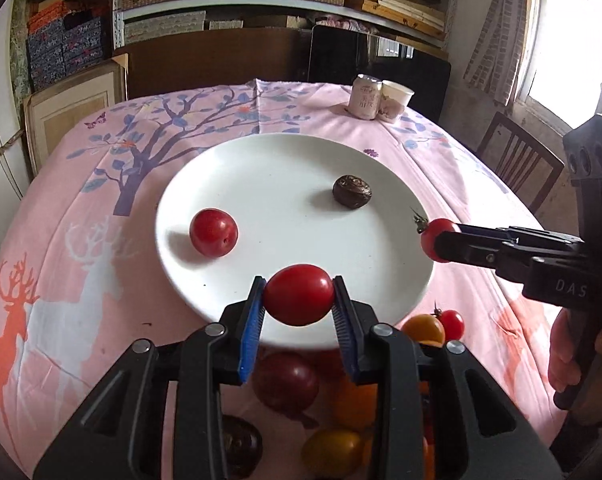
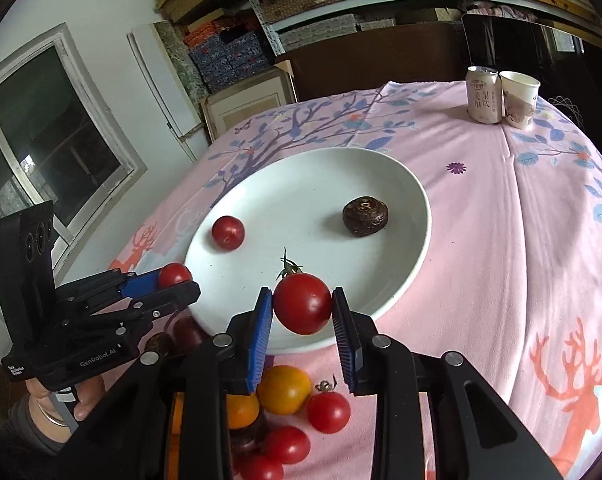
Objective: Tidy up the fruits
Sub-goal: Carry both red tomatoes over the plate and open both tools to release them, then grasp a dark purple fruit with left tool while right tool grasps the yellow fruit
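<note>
While jaws grip tomatoes | left tomato (image 1: pixel 299 294) long axis crosswise | right tomato (image 2: pixel 303 303) stem up

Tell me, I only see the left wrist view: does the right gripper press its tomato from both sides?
Observer: Yes, the right gripper has both blue pads on the stemmed tomato.
Operator: How many red tomatoes wait on the cloth near it?
Observer: Three loose red tomatoes, one with a stem.
Operator: And my left hand?
Observer: The left hand wears a bracelet.
</note>
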Demonstrator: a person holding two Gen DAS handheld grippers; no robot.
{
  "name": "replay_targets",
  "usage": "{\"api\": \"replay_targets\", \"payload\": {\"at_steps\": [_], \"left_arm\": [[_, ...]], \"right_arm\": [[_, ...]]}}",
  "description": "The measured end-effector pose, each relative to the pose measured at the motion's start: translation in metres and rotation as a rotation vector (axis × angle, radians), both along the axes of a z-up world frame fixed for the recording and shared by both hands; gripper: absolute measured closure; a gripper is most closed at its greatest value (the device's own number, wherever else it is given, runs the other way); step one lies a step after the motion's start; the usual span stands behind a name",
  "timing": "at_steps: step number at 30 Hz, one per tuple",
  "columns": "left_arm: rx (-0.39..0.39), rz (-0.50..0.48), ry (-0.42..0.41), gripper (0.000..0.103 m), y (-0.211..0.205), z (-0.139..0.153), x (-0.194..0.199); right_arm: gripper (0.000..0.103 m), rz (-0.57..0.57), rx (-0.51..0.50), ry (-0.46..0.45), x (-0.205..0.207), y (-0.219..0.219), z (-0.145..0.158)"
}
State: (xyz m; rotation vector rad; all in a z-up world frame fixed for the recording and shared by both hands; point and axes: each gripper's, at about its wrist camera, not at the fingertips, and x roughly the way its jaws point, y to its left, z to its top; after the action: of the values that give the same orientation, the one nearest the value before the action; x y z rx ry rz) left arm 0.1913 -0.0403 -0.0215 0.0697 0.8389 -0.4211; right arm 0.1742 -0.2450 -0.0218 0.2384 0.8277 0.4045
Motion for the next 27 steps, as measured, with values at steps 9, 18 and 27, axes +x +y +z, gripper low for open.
{"api": "replay_targets", "payload": {"at_steps": [9,18,27], "left_arm": [[-0.032,0.025,-0.036,0.030,0.020,0.010,-0.021],[0.091,0.034,-0.033,0.030,0.066,-0.010,-0.085],[0.199,0.034,0.007,0.039,0.066,-0.041,-0.089]], "right_arm": [[0.056,-0.025,0.006,-0.069,-0.024,-0.015,0.010],[0.055,0.046,-0.043,-0.020,-0.089,-0.016,-0.013],[0.055,0.055,-0.066,-0.010,-0.120,-0.013,-0.018]]}}
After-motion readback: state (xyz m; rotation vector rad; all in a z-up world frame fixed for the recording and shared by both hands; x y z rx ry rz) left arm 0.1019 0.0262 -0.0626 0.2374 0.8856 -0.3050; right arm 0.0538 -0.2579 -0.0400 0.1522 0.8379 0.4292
